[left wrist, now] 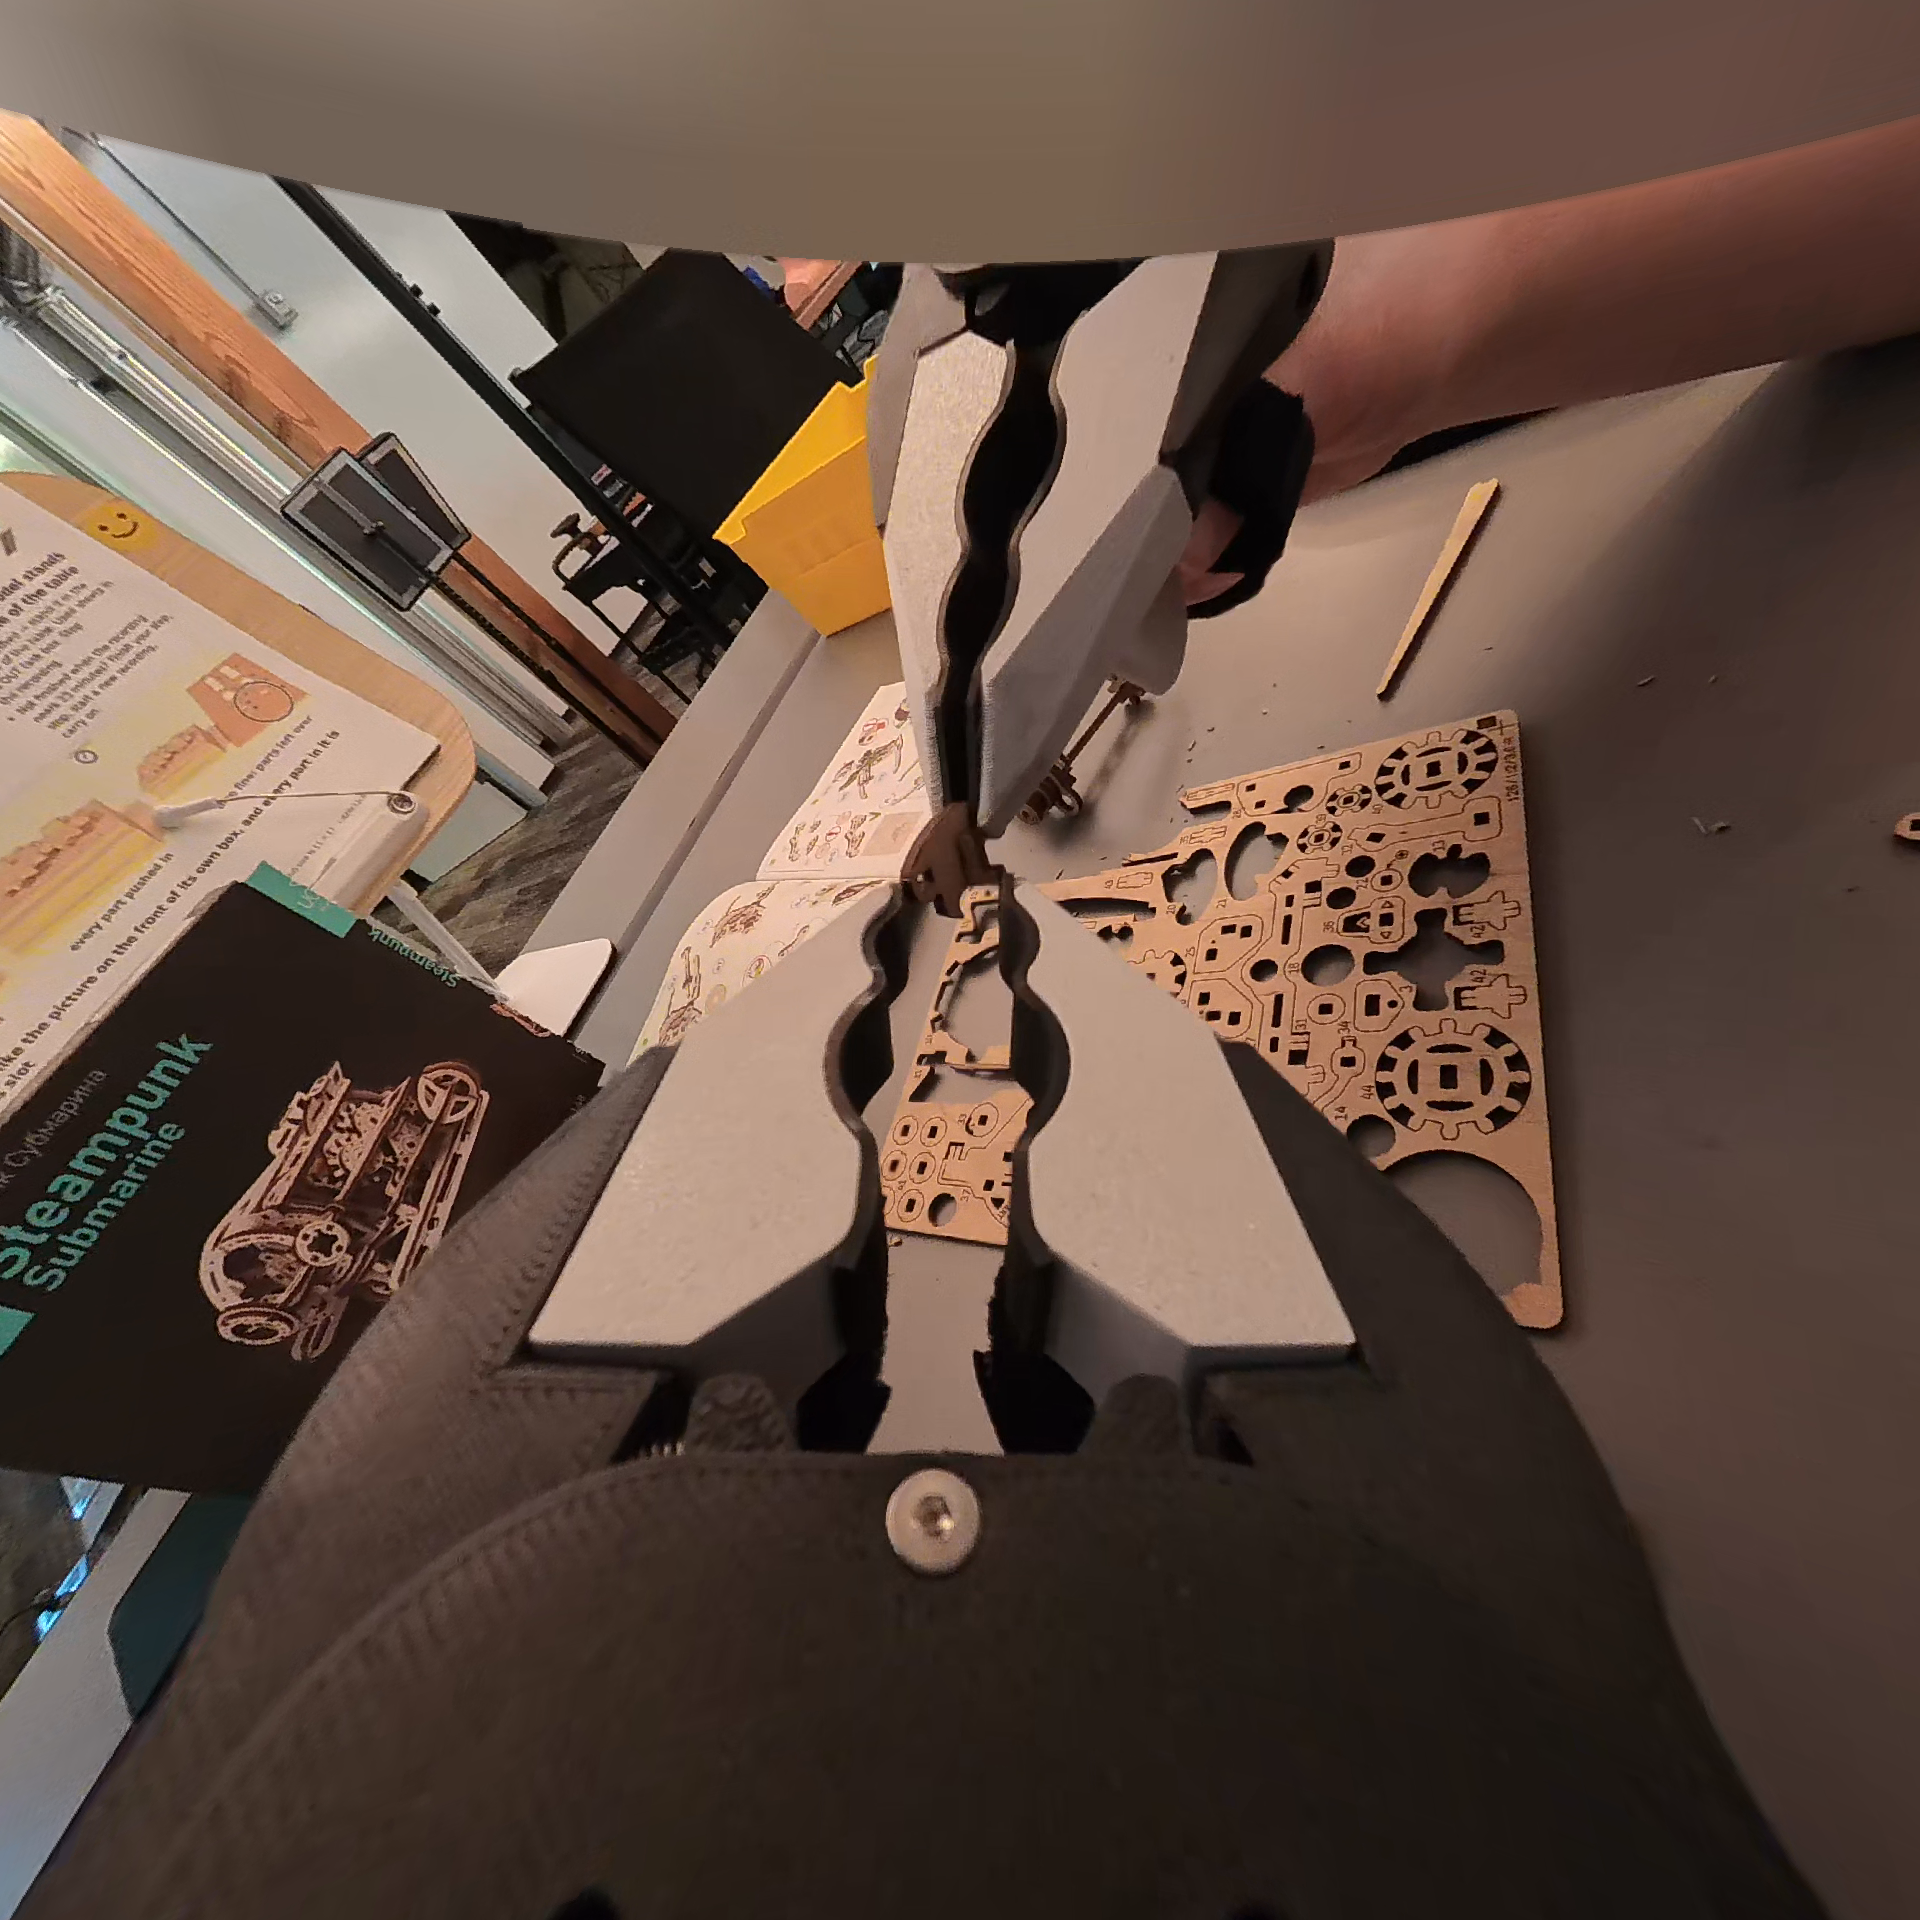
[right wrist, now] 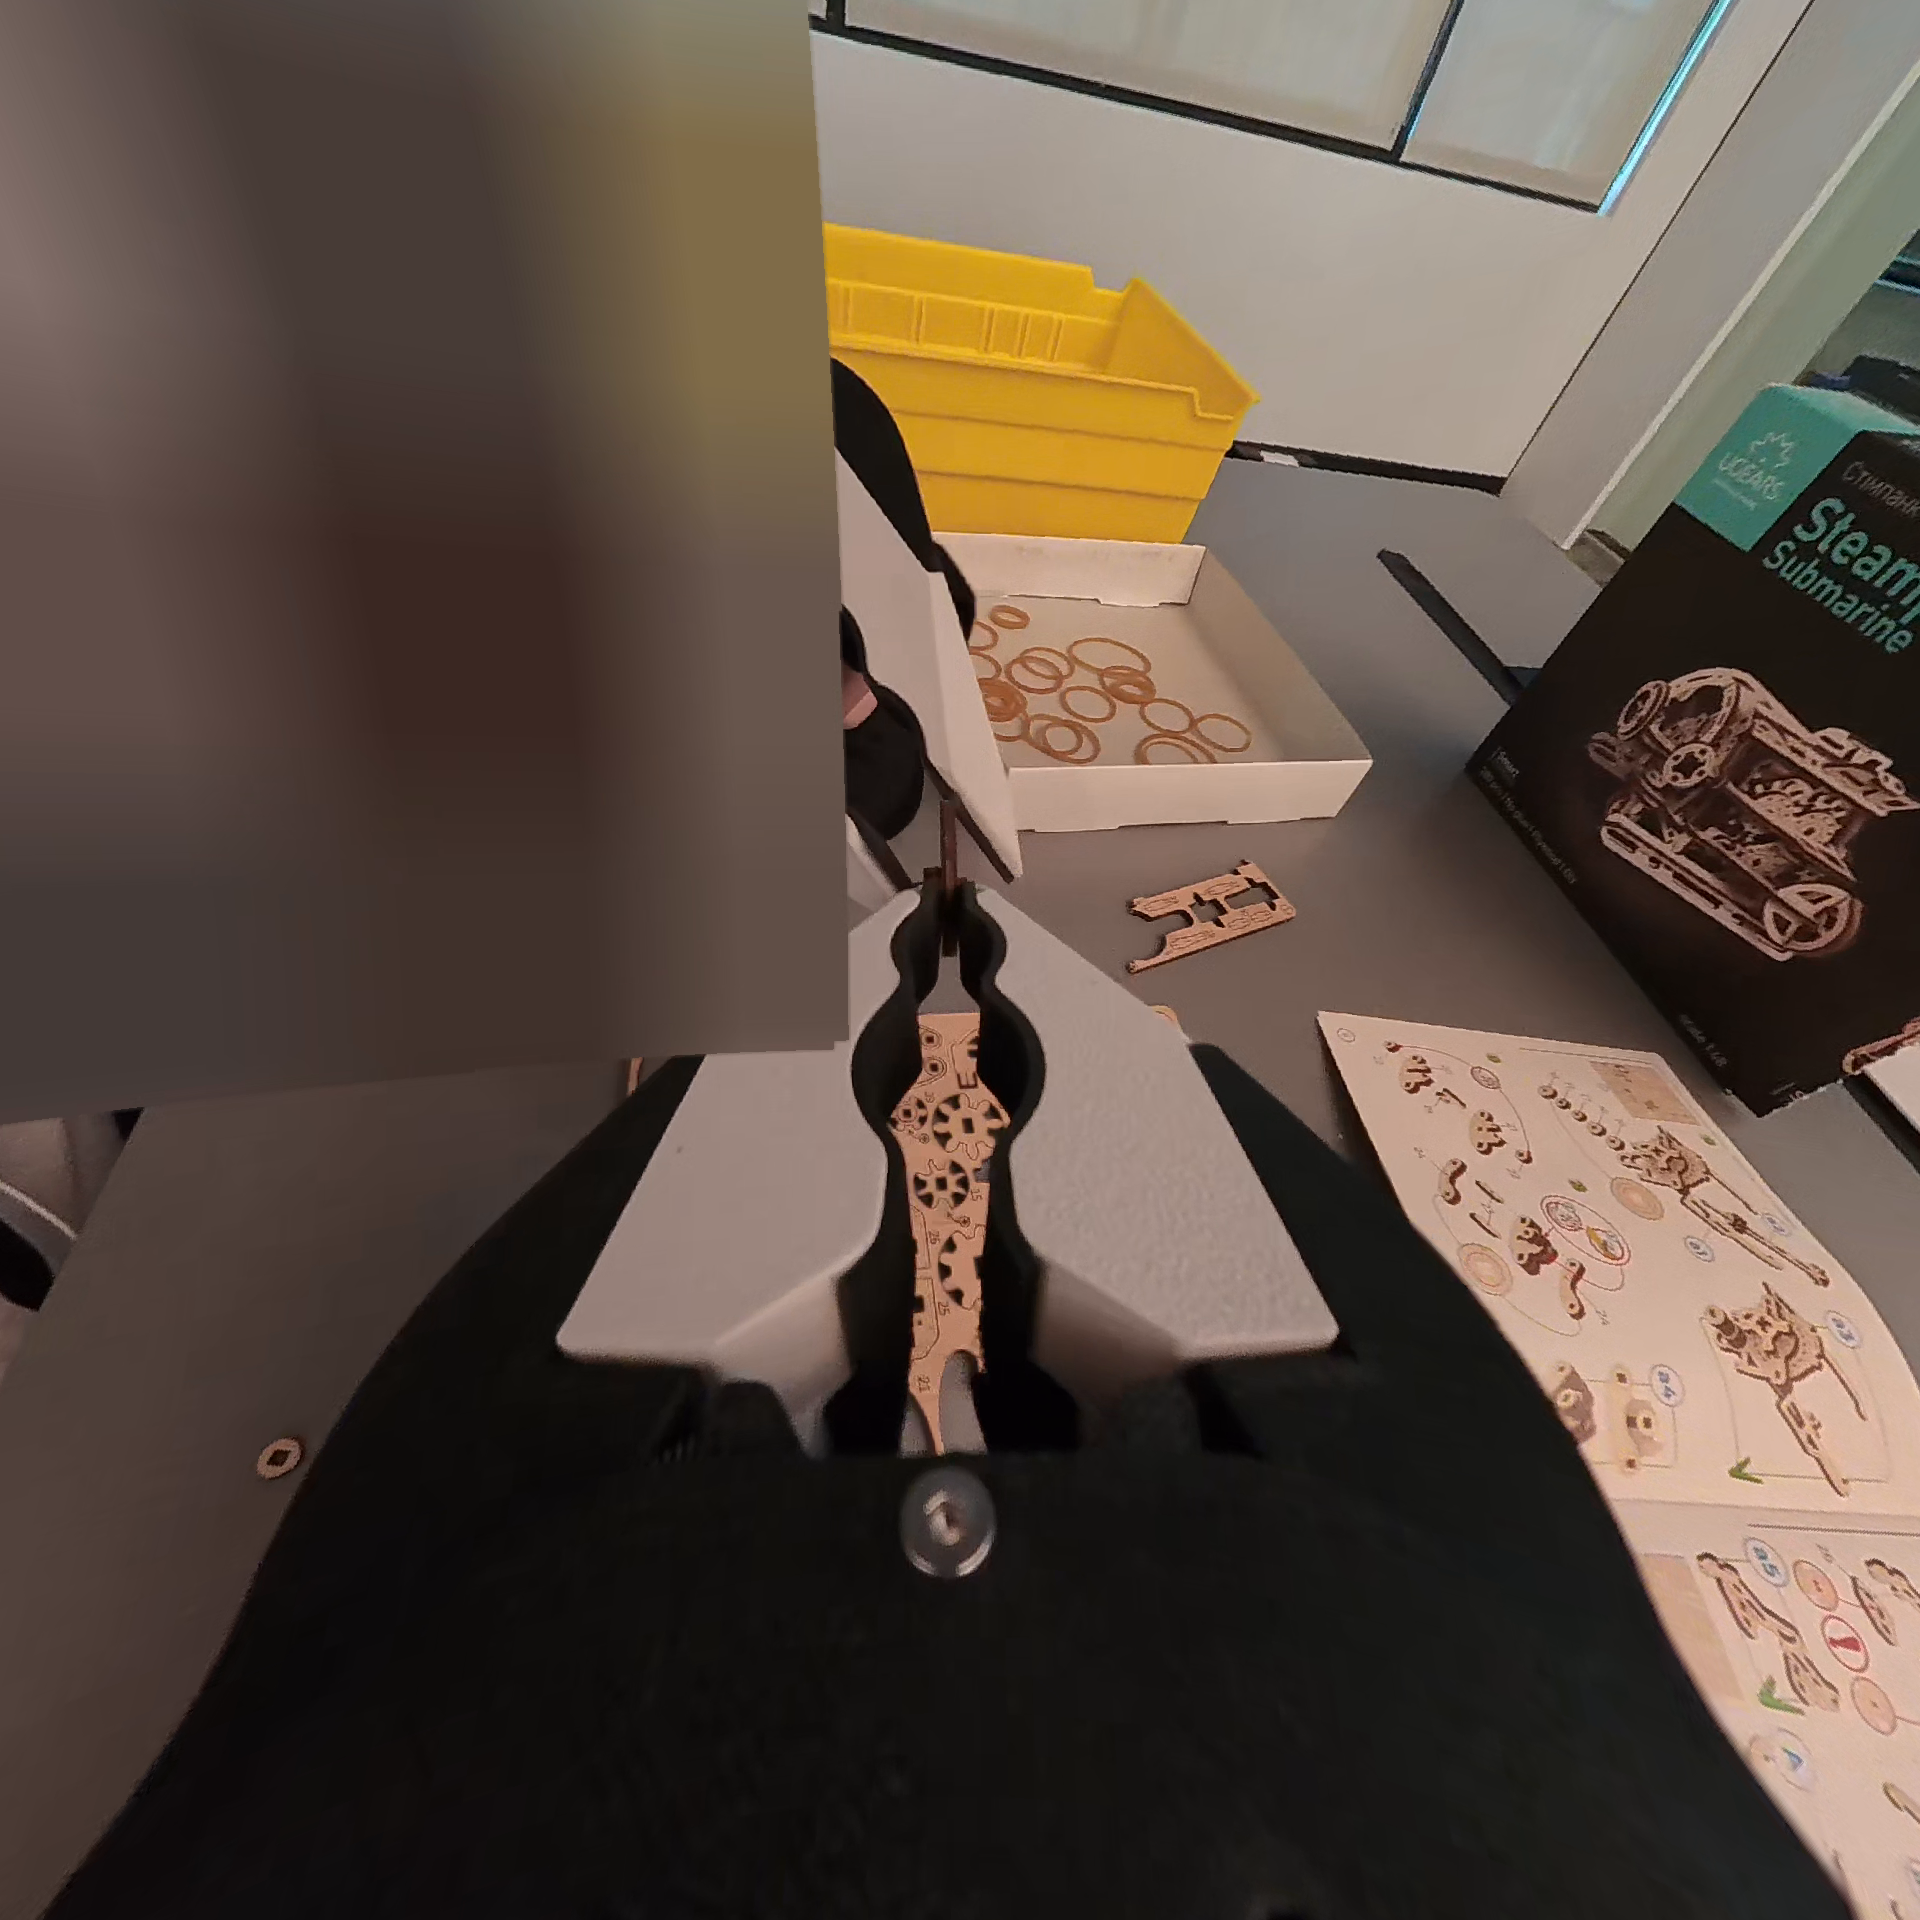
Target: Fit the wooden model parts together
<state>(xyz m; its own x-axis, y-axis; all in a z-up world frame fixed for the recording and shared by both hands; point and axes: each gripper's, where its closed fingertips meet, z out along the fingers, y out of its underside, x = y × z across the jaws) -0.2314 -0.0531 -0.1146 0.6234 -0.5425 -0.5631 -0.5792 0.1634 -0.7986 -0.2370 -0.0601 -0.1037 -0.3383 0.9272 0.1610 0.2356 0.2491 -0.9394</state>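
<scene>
In the left wrist view my left gripper [left wrist: 954, 891] stands over a wooden parts sheet [left wrist: 1351, 966]. Its fingertips are closed on a small pale wooden part [left wrist: 982, 902]. My right gripper [left wrist: 964, 821] comes down from above, shut on a small brown wooden part [left wrist: 940, 857]. The two parts touch tip to tip. In the right wrist view my right gripper [right wrist: 948, 891] is shut on that thin part [right wrist: 948, 904], seen edge on. The left gripper's white finger [right wrist: 966, 727] is just beyond it. A blurred patch hides the rest.
A dark kit box [left wrist: 260, 1174] [right wrist: 1745, 790], an open instruction booklet [left wrist: 831, 790] [right wrist: 1621, 1299] and a yellow bin [right wrist: 1039, 384] surround the work spot. A white tray of rubber bands [right wrist: 1320, 779], a loose wooden part [right wrist: 1210, 914] and a wooden stick [left wrist: 1439, 582] lie on the grey table. The wooden stick [left wrist: 1439, 582] is about 20 cm from both grippers' fingertips.
</scene>
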